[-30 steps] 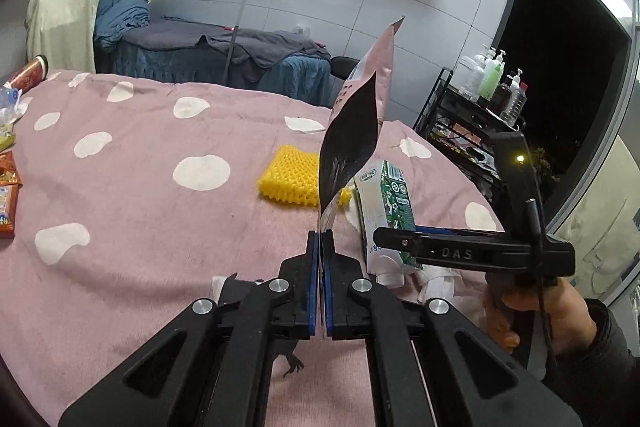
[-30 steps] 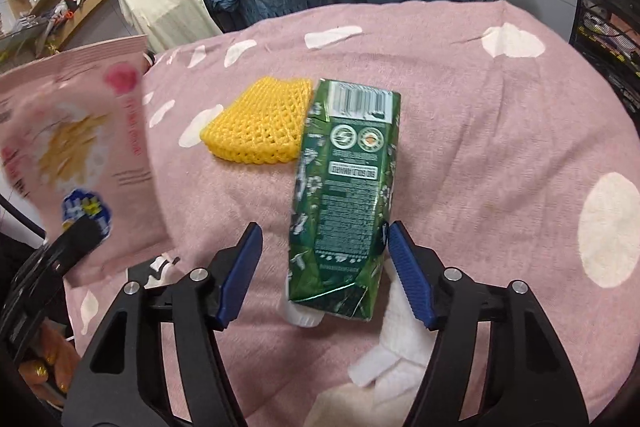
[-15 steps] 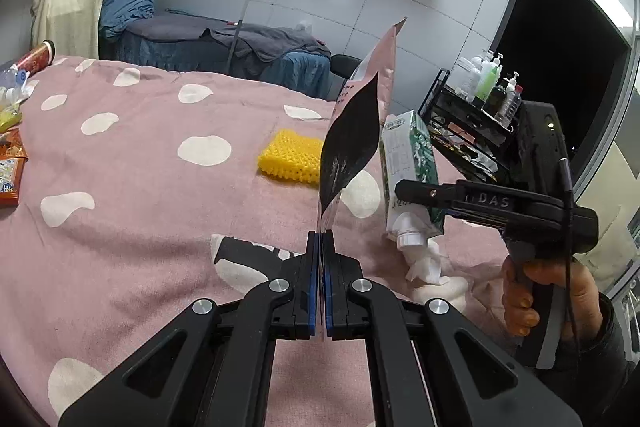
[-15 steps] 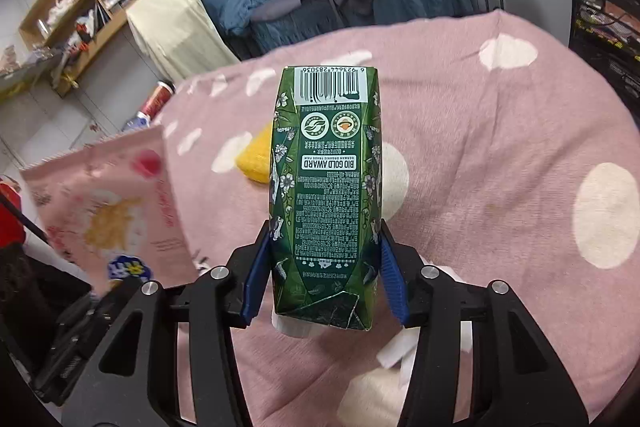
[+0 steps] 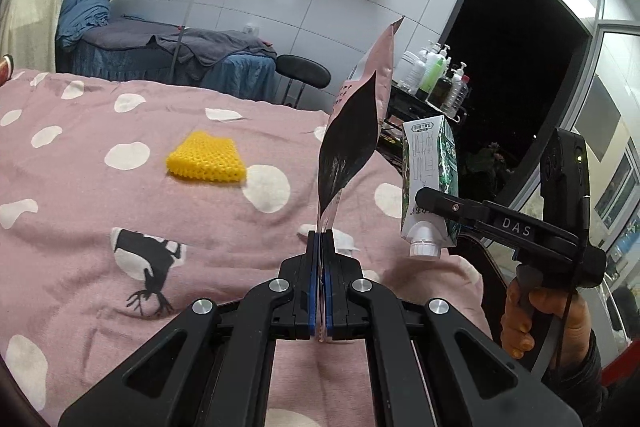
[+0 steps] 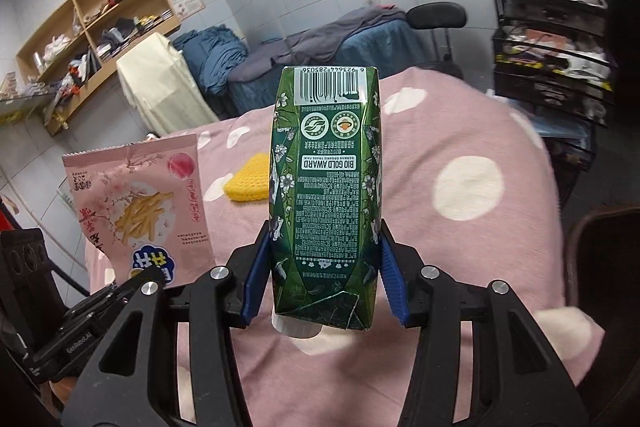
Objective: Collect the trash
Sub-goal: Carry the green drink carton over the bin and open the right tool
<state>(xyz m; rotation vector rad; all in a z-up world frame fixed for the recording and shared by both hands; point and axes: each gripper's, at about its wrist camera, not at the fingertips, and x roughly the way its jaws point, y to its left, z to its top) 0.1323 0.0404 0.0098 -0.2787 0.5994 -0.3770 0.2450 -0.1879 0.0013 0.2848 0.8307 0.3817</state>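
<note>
Left gripper (image 5: 320, 247): jaws pressed flat together on the bottom edge of the pink snack bag (image 5: 356, 131). Bag stands upright straight ahead of the fingertips, edge-on to this camera, dark inner face showing. Pinching a thin seam is likely the only hold a limp, empty packet allows; held low, it flags upward clear of the bed.

Right gripper (image 6: 322, 283): blue pads clamped on both narrow sides of the green milk carton (image 6: 324, 195), near its capped end. Carton is inverted, white cap just below the fingertips, barcode end farthest out. Lifted clear of the pink spotted blanket (image 6: 460, 247). Side-to-side grip suits a rigid box; slight creasing at the lower corner suggests the walls give a little under the squeeze, so contents are probably low or gone.

Both pieces ride side by side in the air, bag to the left of the carton, near but not touching. Reads as a carry posture, one item per tool, so neither is set down again before disposal.

Still on the blanket: yellow foam net (image 5: 206, 157), ahead and left of the left gripper, lying flat. White crumpled tissue (image 5: 346, 241) sits just beyond the left fingertips, partly hidden.

No bin visible in either view; drop-off location cannot be told.
</note>
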